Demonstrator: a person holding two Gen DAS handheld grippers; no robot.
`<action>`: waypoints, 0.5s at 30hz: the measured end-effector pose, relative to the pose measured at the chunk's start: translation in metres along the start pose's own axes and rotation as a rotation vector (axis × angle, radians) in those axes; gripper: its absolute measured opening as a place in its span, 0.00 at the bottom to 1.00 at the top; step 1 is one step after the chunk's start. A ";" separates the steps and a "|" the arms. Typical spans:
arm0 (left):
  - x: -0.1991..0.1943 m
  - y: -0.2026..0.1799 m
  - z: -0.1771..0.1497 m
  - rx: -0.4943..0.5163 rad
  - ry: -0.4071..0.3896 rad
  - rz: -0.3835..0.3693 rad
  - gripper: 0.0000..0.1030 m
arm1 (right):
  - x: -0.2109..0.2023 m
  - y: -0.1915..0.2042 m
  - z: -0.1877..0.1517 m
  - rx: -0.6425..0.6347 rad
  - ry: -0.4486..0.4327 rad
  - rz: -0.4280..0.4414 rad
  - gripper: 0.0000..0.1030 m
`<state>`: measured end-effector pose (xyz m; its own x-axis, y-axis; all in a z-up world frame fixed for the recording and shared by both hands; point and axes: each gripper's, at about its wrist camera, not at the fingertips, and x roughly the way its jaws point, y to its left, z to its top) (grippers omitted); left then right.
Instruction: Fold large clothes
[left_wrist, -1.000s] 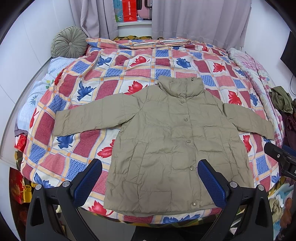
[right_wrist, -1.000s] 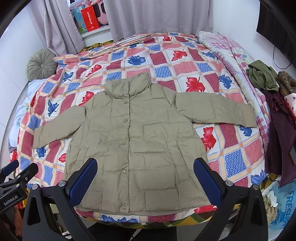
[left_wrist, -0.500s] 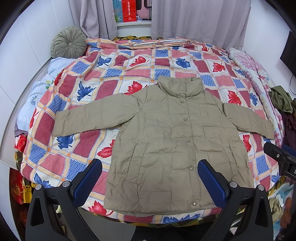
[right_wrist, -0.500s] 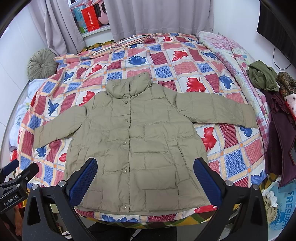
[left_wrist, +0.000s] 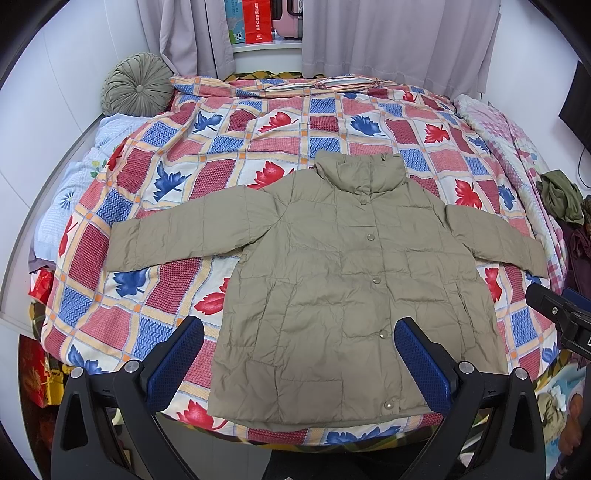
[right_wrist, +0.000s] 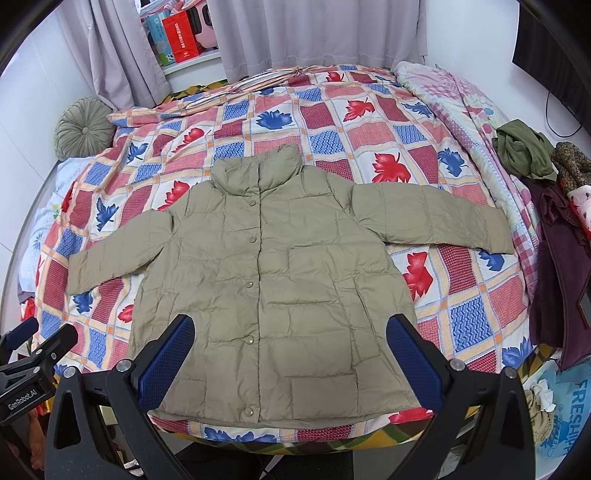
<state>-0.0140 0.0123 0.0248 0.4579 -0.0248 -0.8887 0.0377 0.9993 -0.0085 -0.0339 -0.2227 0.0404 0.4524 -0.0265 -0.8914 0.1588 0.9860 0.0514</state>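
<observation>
A khaki quilted jacket (left_wrist: 343, 280) lies flat and buttoned on the bed, collar away from me, both sleeves spread sideways; it also shows in the right wrist view (right_wrist: 273, 280). My left gripper (left_wrist: 299, 365) is open and empty, held above the jacket's hem near the bed's front edge. My right gripper (right_wrist: 290, 362) is open and empty too, over the hem. Each gripper shows at the edge of the other's view: the right one (left_wrist: 561, 317) and the left one (right_wrist: 29, 354).
The bed has a red, blue and white patchwork quilt (left_wrist: 229, 155). A round green cushion (left_wrist: 136, 83) sits at the back left. Loose clothes (right_wrist: 546, 184) are piled along the right side. Grey curtains (left_wrist: 399, 40) hang behind.
</observation>
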 end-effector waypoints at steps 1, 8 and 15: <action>0.000 0.000 0.000 0.000 0.000 0.000 1.00 | -0.001 0.001 0.000 0.000 0.001 0.000 1.00; 0.000 0.001 -0.001 -0.002 -0.001 0.002 1.00 | 0.000 0.001 0.000 -0.001 0.001 0.002 1.00; -0.001 0.003 -0.002 -0.004 -0.001 0.002 1.00 | 0.000 0.002 0.000 -0.007 0.004 0.005 1.00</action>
<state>-0.0164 0.0158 0.0245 0.4588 -0.0228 -0.8883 0.0329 0.9994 -0.0087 -0.0333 -0.2205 0.0401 0.4497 -0.0209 -0.8929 0.1508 0.9871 0.0529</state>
